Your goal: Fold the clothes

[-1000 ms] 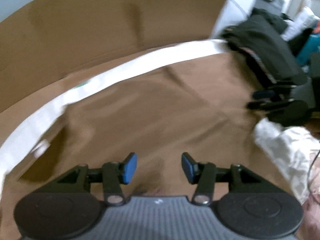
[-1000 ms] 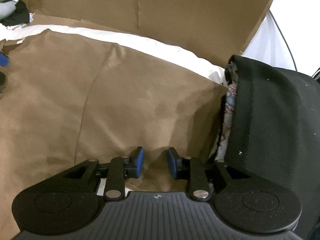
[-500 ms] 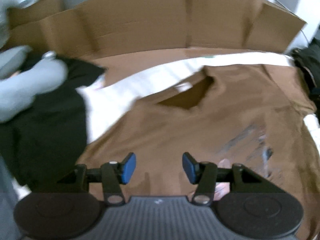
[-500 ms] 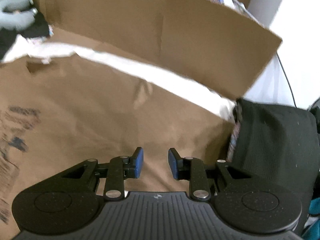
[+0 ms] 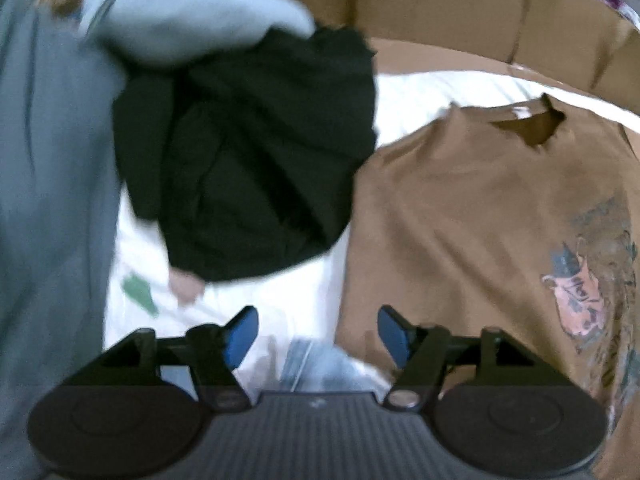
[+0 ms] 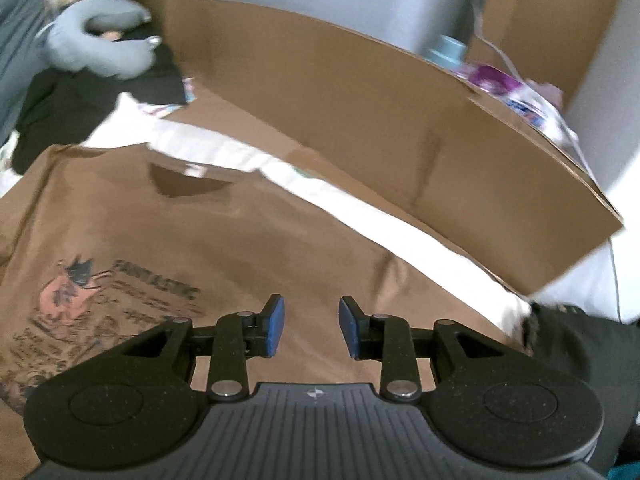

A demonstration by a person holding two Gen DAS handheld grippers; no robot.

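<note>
Left wrist view: the left gripper (image 5: pixel 318 330) is spread wide and holds nothing, above the white sheet (image 5: pixel 432 92) at the left edge of the brown T-shirt (image 5: pixel 460 216), which lies flat with its collar toward the cardboard wall (image 5: pixel 440 4). A black garment (image 5: pixel 256 152) lies beside the shirt.

Right wrist view: the right gripper (image 6: pixel 308 328) is parted and empty, above the brown T-shirt (image 6: pixel 280 240) near its right edge. Another dark garment (image 6: pixel 584 352) lies at the right.

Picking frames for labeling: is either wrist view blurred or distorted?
Left wrist: motion blur smears the black garment and grey fabric; brown T-shirt is softer too. Right wrist: cardboard wall edges smeared, fisheye-bent; tongs sharp in both.
</note>
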